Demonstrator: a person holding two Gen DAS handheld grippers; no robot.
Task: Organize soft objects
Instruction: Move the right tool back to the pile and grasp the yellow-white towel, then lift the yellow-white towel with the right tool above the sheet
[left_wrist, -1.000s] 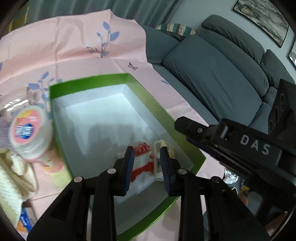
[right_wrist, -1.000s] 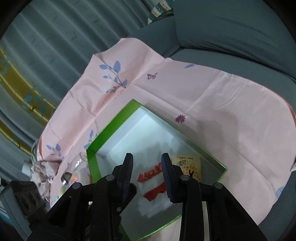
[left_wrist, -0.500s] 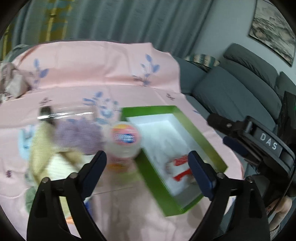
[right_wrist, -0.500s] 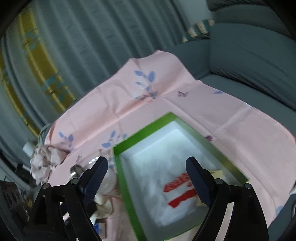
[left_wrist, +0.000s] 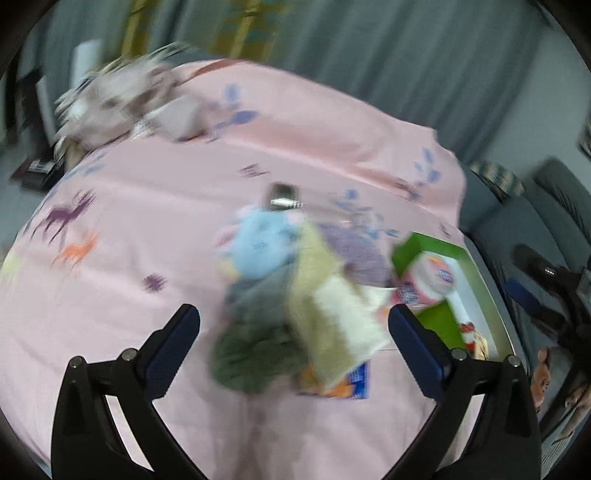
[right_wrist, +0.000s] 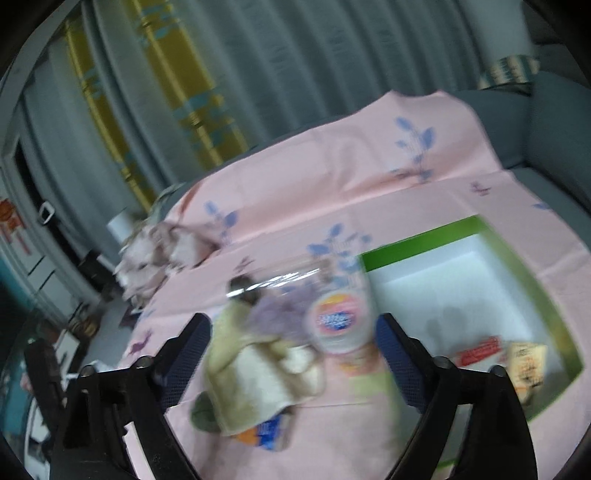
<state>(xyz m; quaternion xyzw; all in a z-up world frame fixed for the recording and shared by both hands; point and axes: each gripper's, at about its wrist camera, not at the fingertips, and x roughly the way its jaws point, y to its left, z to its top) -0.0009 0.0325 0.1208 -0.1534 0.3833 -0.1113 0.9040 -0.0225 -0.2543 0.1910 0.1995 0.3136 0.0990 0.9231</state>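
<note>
Both tools, left tool (left_wrist: 293, 328) & right tool (right_wrist: 293, 345), jaws opening, empty; soft pile (left_wrist: 295, 295) dead ahead of left tool, nearer it.

A home living room: grey sofa (right_wrist: 554, 122), long curtains (right_wrist: 295, 74).

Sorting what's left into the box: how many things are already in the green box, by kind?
Red-and-white packet: 1
Yellowish packet: 1
Total in the green box: 2
</note>
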